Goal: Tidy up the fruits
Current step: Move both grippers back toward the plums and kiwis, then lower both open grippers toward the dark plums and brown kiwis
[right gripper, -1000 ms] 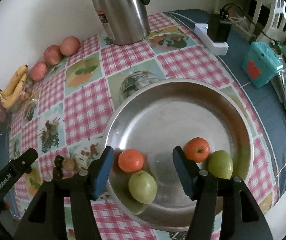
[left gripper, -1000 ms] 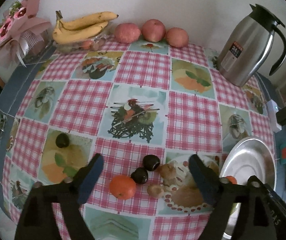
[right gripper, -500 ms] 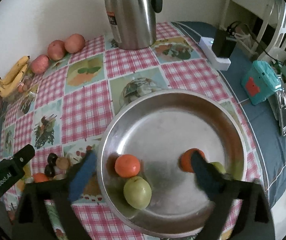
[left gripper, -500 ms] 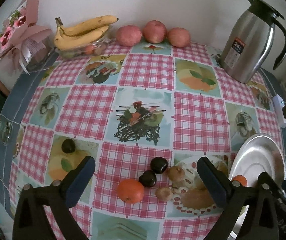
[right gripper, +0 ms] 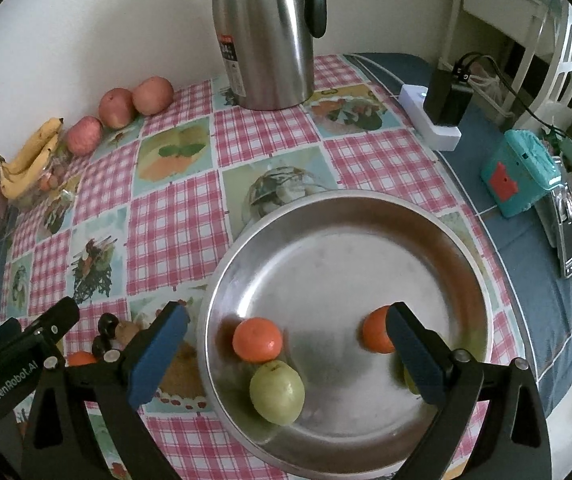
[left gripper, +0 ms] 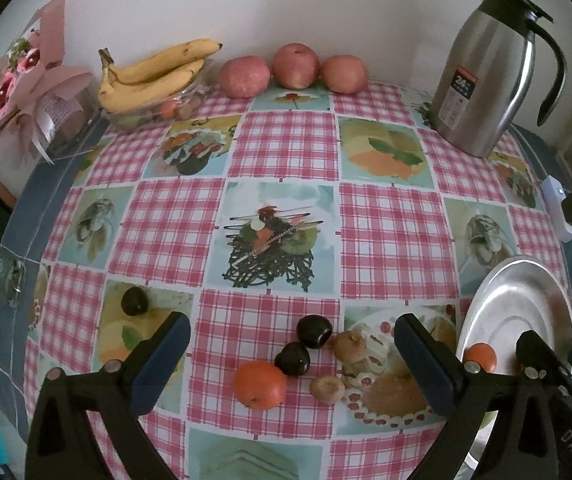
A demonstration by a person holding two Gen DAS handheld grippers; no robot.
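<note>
In the left wrist view my left gripper [left gripper: 290, 322] hangs open over a cluster of loose fruit on the checked tablecloth: an orange tangerine [left gripper: 259, 384], two dark plums [left gripper: 314, 330] [left gripper: 292, 358] and two small brown fruits [left gripper: 350, 346] [left gripper: 327, 388]. A third plum [left gripper: 134, 300] lies apart to the left. My right gripper [right gripper: 286, 312] is open above the steel plate [right gripper: 346, 196], nothing between its pads. The plate holds two tangerines [right gripper: 257, 339] [right gripper: 376, 334], a green fruit [right gripper: 277, 392] and another green one half hidden behind the right finger.
Bananas [left gripper: 153, 76] and three apples [left gripper: 296, 66] line the wall at the back. A steel jug [left gripper: 482, 76] stands back right, a pink bouquet [left gripper: 25, 76] back left. A power strip [right gripper: 430, 120] and a teal box [right gripper: 518, 172] lie right of the plate.
Both grippers' jaws have spread wider, the right one by much more. The fruit on the cloth and in the plate has stayed where it was.
</note>
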